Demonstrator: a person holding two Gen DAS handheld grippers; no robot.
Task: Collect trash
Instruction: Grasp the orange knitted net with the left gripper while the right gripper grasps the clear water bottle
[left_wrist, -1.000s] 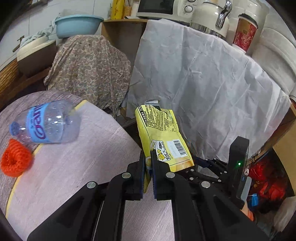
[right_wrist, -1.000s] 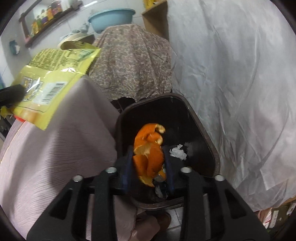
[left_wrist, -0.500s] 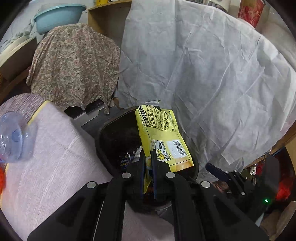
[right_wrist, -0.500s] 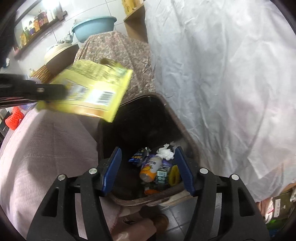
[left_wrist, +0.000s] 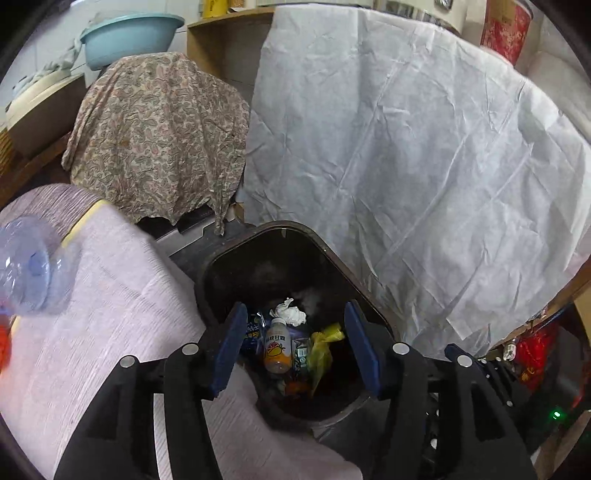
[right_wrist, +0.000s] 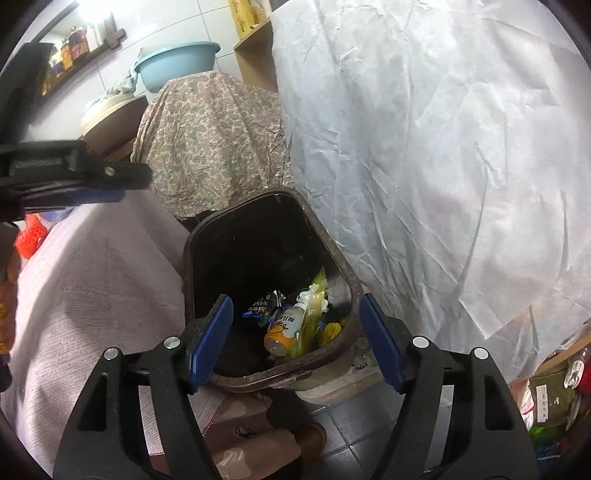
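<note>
A dark brown bin (left_wrist: 258, 230) stands open beside the table. My left gripper (left_wrist: 293, 321) hangs over its mouth, jaws opening, with nothing between them. Below it in the bin lie a yellow snack packet (left_wrist: 321, 347), a small orange-label bottle (left_wrist: 277, 347), a white tissue (left_wrist: 290, 314) and a blue wrapper (left_wrist: 253, 332). My right gripper (right_wrist: 295, 310) is also above the bin (right_wrist: 192, 240), jaws opening and empty. In that view the yellow packet (right_wrist: 314, 299) leans on the bin's right wall, and the left gripper (right_wrist: 129, 181) shows at the left edge.
A clear plastic bottle (left_wrist: 29, 266) and a red net scrubber (right_wrist: 31, 236) lie on the cloth-covered table (left_wrist: 110, 314). A white sheet (left_wrist: 406, 147) hangs right of the bin, a patterned cloth (left_wrist: 159, 129) behind it. A person's shoe (right_wrist: 310, 439) is on the tiled floor.
The left gripper moved over the bin, opened and dropped the yellow packet inside. The right gripper let go of the orange peel and its jaws spread wider.
</note>
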